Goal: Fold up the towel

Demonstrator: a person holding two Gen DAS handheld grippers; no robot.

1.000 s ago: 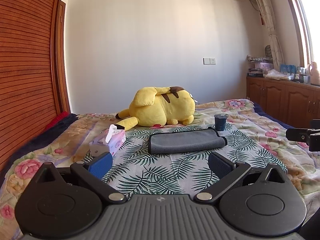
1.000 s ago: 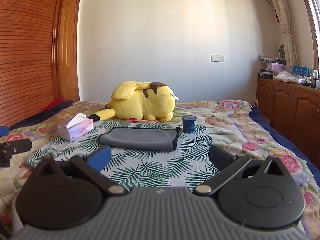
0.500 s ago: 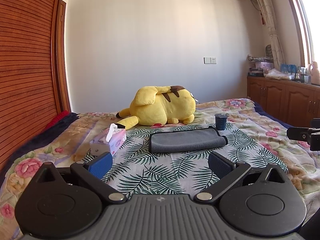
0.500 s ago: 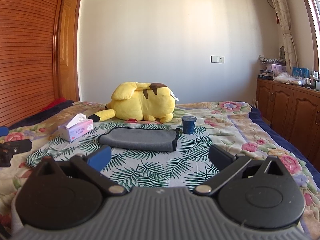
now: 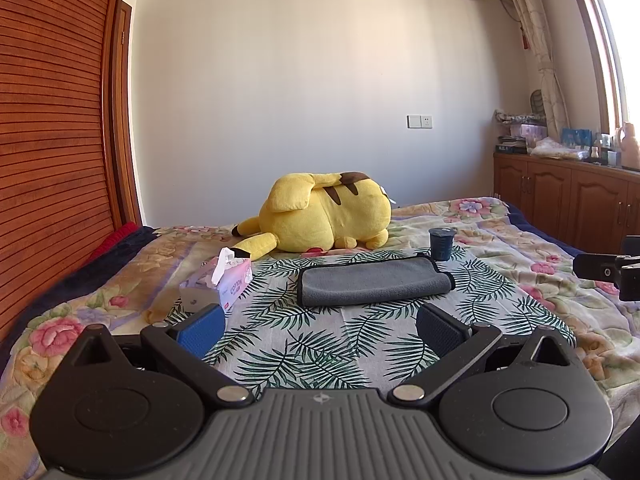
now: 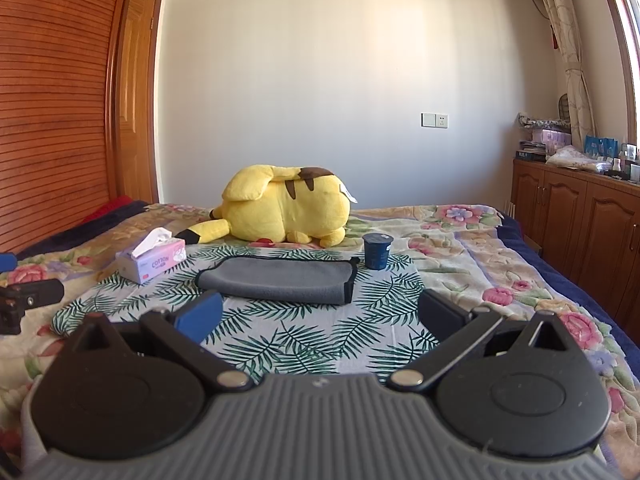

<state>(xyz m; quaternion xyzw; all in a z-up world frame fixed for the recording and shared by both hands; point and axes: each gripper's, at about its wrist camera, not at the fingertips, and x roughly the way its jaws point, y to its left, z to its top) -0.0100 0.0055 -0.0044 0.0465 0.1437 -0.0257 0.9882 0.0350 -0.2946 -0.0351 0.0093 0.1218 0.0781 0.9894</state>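
left gripper (image 5: 320,326): jaws spread wide, nothing between them, one blue pad (image 5: 202,328) and one dark pad (image 5: 440,328). it hovers low over the near part of the bed, pointing toward the far wall. right gripper (image 6: 320,314): same state, jaws apart and empty, held at about the same height beside the left one. each unit shows at the edge of the other's view: the right gripper (image 5: 608,272) at the right margin of the left wrist view, the left gripper (image 6: 24,304) at the left margin of the right wrist view. neither touches any cloth.

towel (image 5: 374,284): grey with dark edging, already folded into a long flat rectangle, lying on the palm-leaf cloth (image 5: 320,344) ahead of both grippers, well apart from the fingertips. in the right wrist view the towel (image 6: 280,280) shows its thicker folded end on the right side.

dark blue cup (image 5: 442,243): upright, just beyond the towel's far right corner, near it; contact cannot be judged. tissue box (image 5: 218,284): pink and white, a tissue pulled up, left of the towel, apart from it. yellow plush toy (image 5: 324,216): lying on its side behind the towel, toward the wall.

floral bedspread (image 5: 500,232) under the leaf cloth. wooden cabinets (image 6: 580,224) along the right wall, cluttered top. slatted wood panel (image 6: 52,100) at left.
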